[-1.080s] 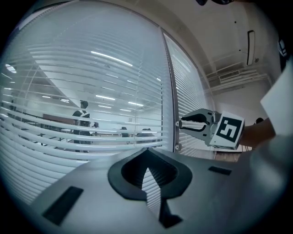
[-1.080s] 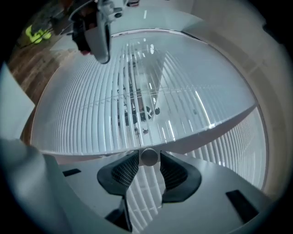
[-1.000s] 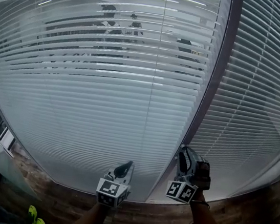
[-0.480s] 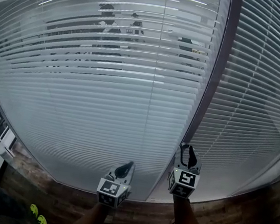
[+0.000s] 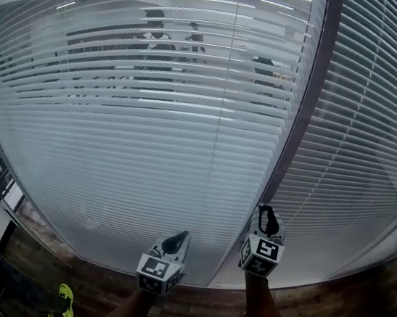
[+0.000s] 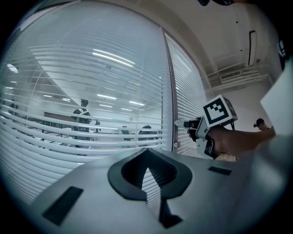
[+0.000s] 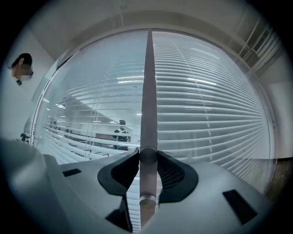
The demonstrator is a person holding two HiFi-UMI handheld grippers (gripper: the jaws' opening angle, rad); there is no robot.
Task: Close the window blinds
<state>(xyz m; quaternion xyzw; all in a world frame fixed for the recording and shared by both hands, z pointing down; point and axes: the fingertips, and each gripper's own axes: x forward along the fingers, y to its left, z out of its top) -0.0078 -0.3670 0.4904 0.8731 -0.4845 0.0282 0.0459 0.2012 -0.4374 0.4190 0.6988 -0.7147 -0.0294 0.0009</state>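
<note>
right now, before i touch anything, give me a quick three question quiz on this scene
1. True or false: the left tongs hold a cord.
2. What stands between the right tongs? A) a thin upright rod B) a slat C) nothing
3. Fill in: the upper slats of the blinds are tilted ____, so people show through.
Key: 1 false, empty. 2 A, the rod; those tongs have just been closing on it. 3 open.

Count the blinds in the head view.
2. One wide blind fills the left and middle; the other blind hangs right of the dark post. More may lie beyond the picture's edges.
</note>
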